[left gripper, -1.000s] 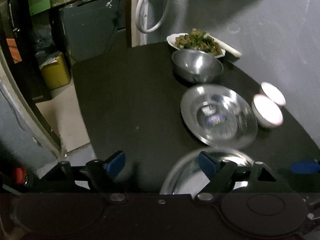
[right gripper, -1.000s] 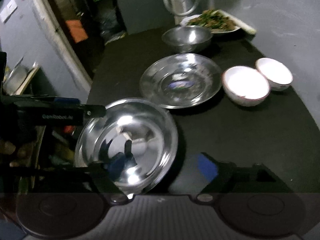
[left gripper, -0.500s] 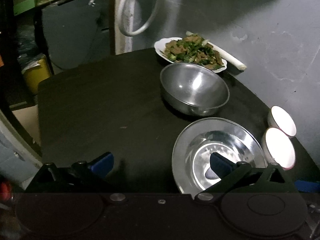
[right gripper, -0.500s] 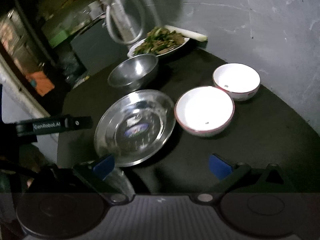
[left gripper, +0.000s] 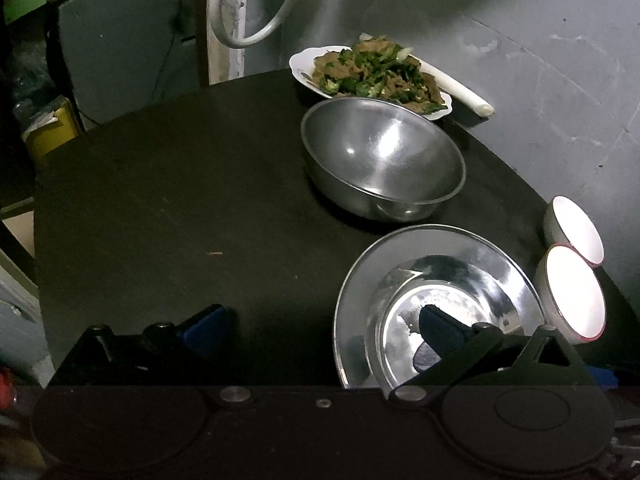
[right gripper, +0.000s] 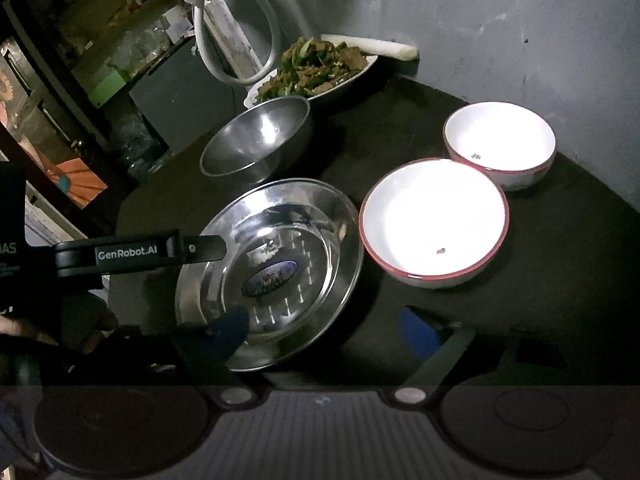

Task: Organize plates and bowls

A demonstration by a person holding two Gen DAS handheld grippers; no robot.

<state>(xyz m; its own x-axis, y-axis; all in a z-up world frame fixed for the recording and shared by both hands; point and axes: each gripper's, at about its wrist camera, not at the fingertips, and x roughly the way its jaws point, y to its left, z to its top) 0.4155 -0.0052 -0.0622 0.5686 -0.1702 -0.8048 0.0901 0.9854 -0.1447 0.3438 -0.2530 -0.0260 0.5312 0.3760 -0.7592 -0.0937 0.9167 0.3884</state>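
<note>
A shallow steel plate (left gripper: 496, 276) (right gripper: 320, 208) lies on the round black table (left gripper: 160, 208), apparently a stack of two plates. Behind it stands a deep steel bowl (left gripper: 380, 160) (right gripper: 256, 140). Two white bowls with red rims sit to the right, one near (left gripper: 572, 292) (right gripper: 432, 220) and one far (left gripper: 576, 228) (right gripper: 500, 136). My left gripper (left gripper: 320, 324) is open, its right finger over the plate. My right gripper (right gripper: 324, 332) is open, its left finger over the plate's near rim. The left gripper's body (right gripper: 136, 252) reaches over the plate from the left.
A white plate of cooked greens and meat (left gripper: 372, 72) (right gripper: 312, 68) stands at the back by the grey wall, with a white leek stalk (left gripper: 456, 92) behind it. A white hose loop (left gripper: 248, 8) hangs on the wall. The table's left edge drops to cluttered floor.
Both grippers moved forward over the table. The steel plate that lay near the table's front edge now seems stacked on the other plate. Both grippers stay open.
</note>
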